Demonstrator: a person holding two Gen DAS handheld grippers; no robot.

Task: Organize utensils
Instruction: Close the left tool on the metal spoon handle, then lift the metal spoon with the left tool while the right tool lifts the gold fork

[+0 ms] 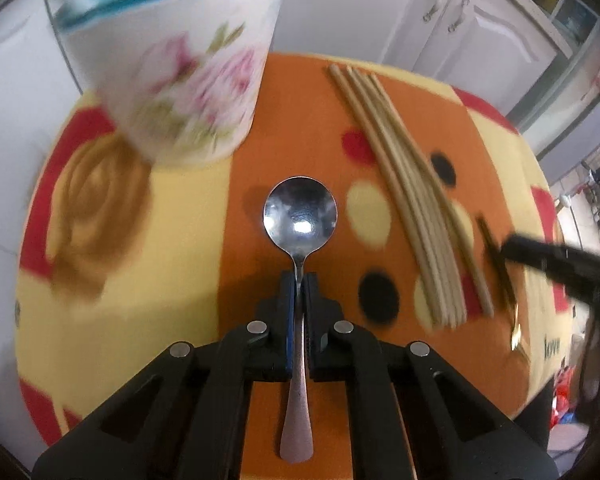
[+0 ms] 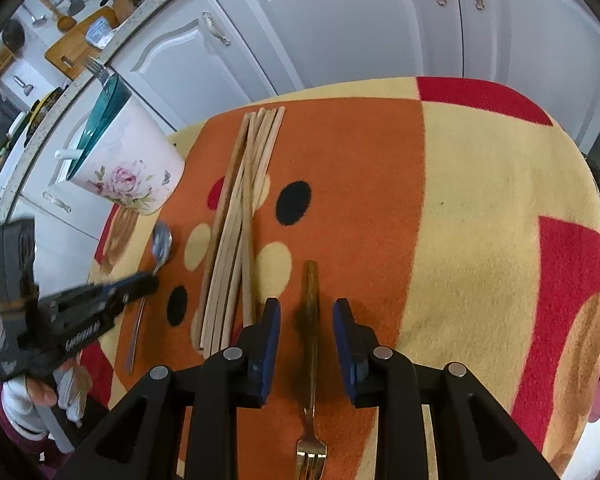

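My left gripper [image 1: 299, 280] is shut on the neck of a steel spoon [image 1: 300, 216], bowl pointing away, over the orange cloth. A white floral cup [image 1: 180, 80] with a teal rim stands ahead to the left; in the right wrist view it [image 2: 132, 164] holds a fork. Several wooden chopsticks [image 1: 404, 192] lie in a bundle to the right, also in the right wrist view [image 2: 240, 220]. My right gripper [image 2: 306, 312] is open, its fingers on either side of a gold fork [image 2: 310, 360] lying on the cloth, tines toward the camera.
The cloth [image 2: 480, 220] in orange, yellow and red covers a small round table. White cabinet doors [image 2: 340, 20] stand behind it. A counter with a cutting board [image 2: 80, 40] is at the far left.
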